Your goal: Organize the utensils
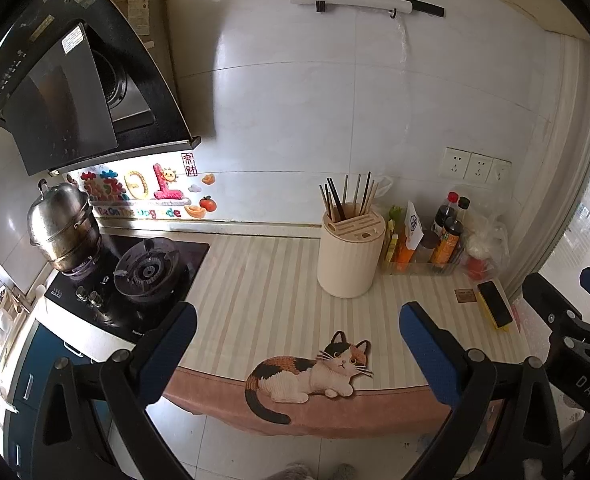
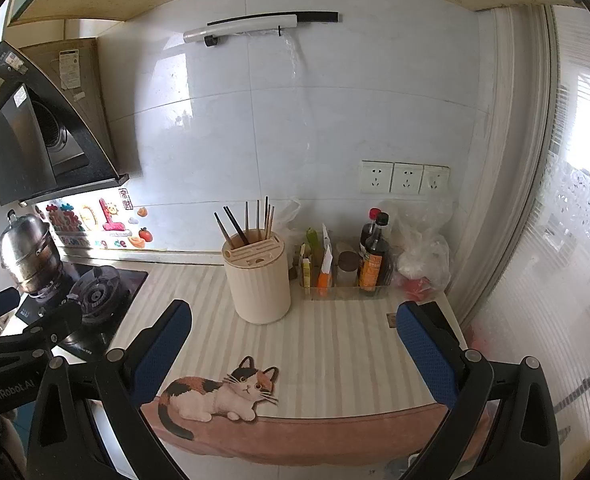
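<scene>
Bright window glare right, fisheye-warped, dark corners

Both wrist views look from the counter's front edge toward the tiled back wall. They share the cream chopstick holder [image 1: 351, 256] [image 2: 260, 280] at centre frame and the stove [image 1: 135, 276] [image 2: 91, 300] at left.

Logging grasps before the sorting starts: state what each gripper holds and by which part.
Nothing is held. The left gripper and right gripper are both open above the counter, short of the utensil holder.

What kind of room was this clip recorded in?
A home kitchen, most likely: a gas stove under a range hood, and a holder of chopsticks beside sauce bottles on the counter.
</scene>
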Tool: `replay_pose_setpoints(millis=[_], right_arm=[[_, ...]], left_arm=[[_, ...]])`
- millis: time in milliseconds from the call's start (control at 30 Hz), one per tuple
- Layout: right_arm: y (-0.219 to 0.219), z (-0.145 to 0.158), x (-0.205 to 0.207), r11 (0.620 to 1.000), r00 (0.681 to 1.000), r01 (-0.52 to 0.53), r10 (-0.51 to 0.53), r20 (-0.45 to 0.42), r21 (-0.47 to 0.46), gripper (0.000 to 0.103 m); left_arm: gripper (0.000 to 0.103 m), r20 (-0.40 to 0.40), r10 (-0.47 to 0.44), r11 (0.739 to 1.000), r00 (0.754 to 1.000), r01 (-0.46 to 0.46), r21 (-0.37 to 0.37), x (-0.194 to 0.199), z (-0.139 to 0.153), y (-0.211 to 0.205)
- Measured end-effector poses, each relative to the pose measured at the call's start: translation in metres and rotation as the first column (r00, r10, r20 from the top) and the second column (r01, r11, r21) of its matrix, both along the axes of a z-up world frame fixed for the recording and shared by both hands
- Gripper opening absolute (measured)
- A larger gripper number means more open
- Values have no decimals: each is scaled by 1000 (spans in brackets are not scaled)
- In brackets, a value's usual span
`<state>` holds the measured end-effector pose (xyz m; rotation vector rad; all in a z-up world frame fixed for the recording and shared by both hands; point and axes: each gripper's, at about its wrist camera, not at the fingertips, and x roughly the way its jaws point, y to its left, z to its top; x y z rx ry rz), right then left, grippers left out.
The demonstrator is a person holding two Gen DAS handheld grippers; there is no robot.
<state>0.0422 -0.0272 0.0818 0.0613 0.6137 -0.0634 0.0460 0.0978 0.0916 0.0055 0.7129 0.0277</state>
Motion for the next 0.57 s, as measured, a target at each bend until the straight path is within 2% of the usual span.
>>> replay_pose_setpoints(millis=[567], right_arm=[[-4,0,-1,1000,1000,-1,1,-3,2,103]], left_arm=[[103,-6,-11,1000,1000,11,-3,-5,-4,-1]])
